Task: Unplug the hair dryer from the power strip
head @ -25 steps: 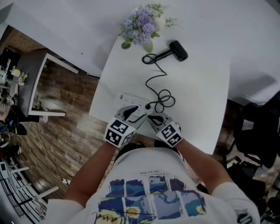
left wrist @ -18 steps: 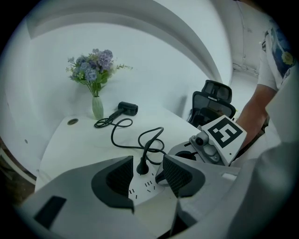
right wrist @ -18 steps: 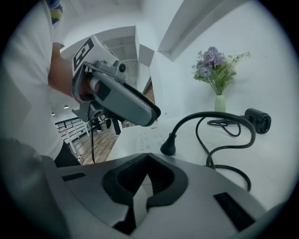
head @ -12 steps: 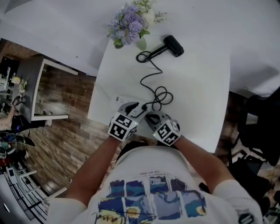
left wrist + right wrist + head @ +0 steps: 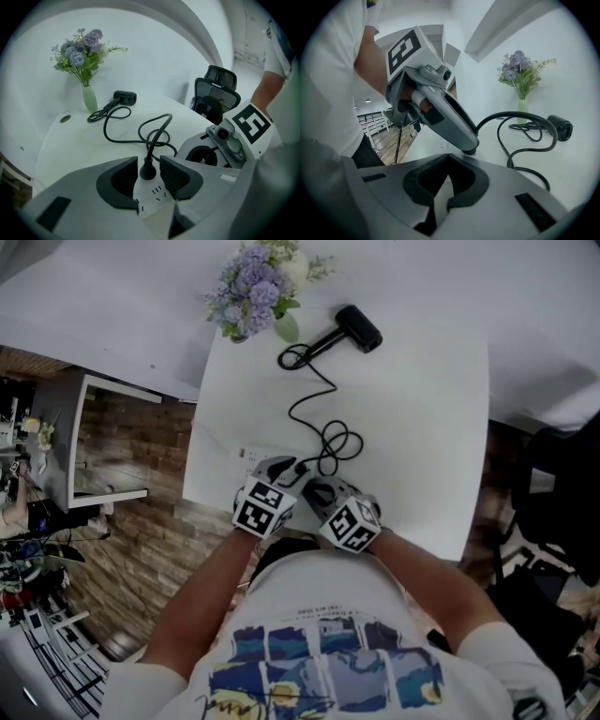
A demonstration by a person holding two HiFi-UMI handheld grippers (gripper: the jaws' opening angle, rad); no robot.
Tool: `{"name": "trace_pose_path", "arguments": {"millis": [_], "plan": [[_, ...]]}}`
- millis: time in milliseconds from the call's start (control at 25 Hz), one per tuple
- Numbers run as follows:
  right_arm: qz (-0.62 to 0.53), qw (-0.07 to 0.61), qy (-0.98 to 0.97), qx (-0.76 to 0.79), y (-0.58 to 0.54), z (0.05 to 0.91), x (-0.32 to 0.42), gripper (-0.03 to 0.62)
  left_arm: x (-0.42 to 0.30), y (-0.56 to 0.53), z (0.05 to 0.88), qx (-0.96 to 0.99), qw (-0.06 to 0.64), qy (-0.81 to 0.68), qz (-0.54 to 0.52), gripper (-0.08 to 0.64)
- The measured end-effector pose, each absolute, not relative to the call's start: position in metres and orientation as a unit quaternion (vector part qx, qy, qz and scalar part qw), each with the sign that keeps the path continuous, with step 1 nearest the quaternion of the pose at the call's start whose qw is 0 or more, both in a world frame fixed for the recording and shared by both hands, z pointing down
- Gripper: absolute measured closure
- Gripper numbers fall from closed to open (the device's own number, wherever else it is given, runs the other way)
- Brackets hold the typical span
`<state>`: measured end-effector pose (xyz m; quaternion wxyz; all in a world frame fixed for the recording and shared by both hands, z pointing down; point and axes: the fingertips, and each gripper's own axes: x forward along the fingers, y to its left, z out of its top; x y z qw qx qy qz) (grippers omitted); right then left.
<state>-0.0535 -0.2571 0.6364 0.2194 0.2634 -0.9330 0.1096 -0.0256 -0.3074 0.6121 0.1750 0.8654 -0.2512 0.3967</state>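
A black hair dryer [image 5: 359,328] lies at the far side of the white table [image 5: 422,427]. Its black cord [image 5: 309,395] loops back to a black plug [image 5: 147,171] seated in the white power strip [image 5: 157,193] near the front edge. My left gripper [image 5: 149,169] points down over the strip. Its jaws are closing with the plug between them, a thin gap showing on each side. My right gripper [image 5: 449,161] sits just to the right and is shut on the strip's end [image 5: 437,204]. In the head view both grippers cover most of the strip [image 5: 249,457].
A vase of purple flowers [image 5: 253,287] stands at the table's far left corner beside the dryer. A black office chair [image 5: 562,493] is off the right side. Wooden floor and a grey desk [image 5: 56,427] lie to the left, below the table edge.
My left gripper has come down onto the strip and its jaws have narrowed around the plug. The right gripper has stayed at the strip's end.
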Motion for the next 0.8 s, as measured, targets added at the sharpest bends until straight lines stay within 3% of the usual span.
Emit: {"name": "trace_pose_path", "arguments": {"millis": [320,800], "plan": [[0.109,0.220,-0.933,0.264,-0.2565,0.6355,-0.0516,0.597,-0.0229,-0.3075,0.6161,0.860,0.170,-0.258,0.407,0.469],[0.111,0.222,-0.932,0.265,-0.2566,0.6354,-0.0514,0.598,-0.0228,-0.3077,0.6125,0.859,0.159,-0.265,0.408,0.499]]}}
